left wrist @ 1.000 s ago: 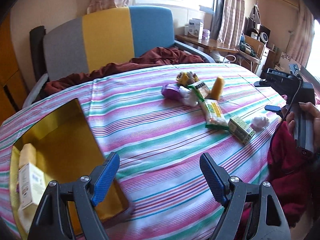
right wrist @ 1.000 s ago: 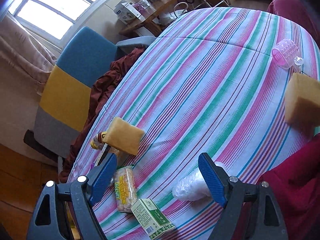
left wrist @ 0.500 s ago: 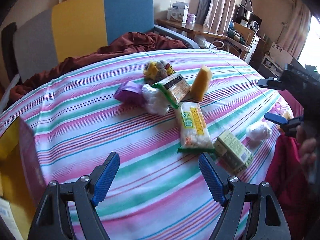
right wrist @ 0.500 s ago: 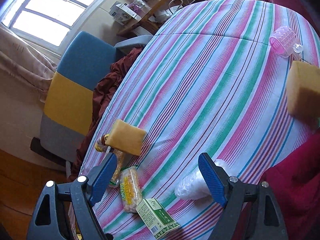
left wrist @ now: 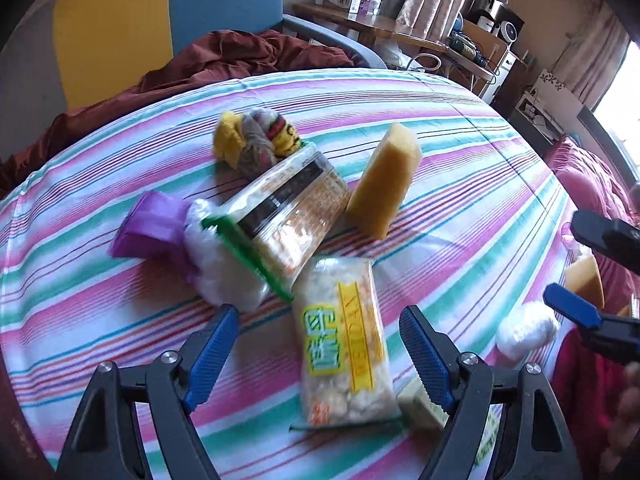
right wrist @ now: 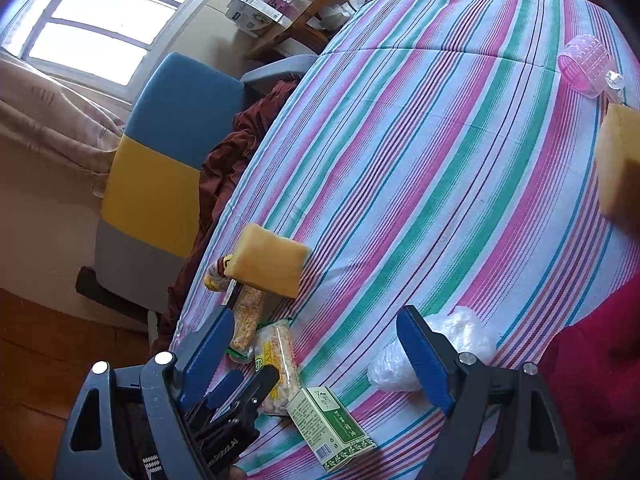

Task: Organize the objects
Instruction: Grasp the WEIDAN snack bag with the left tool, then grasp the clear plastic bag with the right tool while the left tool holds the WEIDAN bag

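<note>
— Striped cloth (left wrist: 120, 320) covers the whole bed; what sits on it?

— Biggest first: a snack packet (left wrist: 344, 344) lies near my edge, between the wide, empty jaws of my left tongs (left wrist: 320, 344). It looks light, crinkly and slippery, so I'd pinch it across its narrow middle.

— What crowds it?

— A second packet (left wrist: 288, 216) overlaps its far end, and a green carton (right wrist: 330, 424) touches its near corner. A yellow sponge (left wrist: 384, 180) leans just beyond; rolled socks (left wrist: 256, 140) and a purple bag (left wrist: 152, 220) sit further in.

— Your other hand?

— My right tongs (right wrist: 316, 360) hang wide and empty beside a small clear plastic wad (right wrist: 432, 348).
</note>
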Motion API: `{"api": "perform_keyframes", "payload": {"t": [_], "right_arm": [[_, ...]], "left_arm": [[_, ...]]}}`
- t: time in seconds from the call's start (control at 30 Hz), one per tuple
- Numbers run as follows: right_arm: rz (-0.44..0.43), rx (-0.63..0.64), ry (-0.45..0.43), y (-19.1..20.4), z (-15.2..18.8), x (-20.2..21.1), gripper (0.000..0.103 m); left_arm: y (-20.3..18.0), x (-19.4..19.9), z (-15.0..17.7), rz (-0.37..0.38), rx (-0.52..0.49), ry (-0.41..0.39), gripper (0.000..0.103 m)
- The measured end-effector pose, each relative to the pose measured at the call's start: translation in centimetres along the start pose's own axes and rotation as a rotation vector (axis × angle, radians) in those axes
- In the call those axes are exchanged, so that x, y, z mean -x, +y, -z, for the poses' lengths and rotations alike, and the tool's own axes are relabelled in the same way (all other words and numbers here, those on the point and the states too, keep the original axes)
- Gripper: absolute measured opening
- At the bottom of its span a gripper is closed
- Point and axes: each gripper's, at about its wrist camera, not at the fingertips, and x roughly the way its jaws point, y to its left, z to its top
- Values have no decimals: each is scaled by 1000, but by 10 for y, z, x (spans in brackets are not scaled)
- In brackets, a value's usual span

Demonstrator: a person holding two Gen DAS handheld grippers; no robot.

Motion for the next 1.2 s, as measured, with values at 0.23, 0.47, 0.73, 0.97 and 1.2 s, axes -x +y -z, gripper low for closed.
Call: {"api": "perform_keyframes", "payload": {"t": [0.23,0.47,0.73,0.97,1.2], "right_arm": [[-39,-88,-65,-18,-7,15,85],[-71,-184,-95,-36,-13,21,86],[-11,-142,-46,-28,-11,9,86],[28,-106,-35,-24,-10,6,86],[97,-89,-65,-23,-7,11,86]], "left_arm": [[0,-9,9,-64,-38,-7,60],[24,20,52,-91,-56,-67,45],[37,60,124,-69,-31,-151,45],[38,72,149,-74,-23,-192,45],[32,68,149,-86,-49,-238,46]]}}
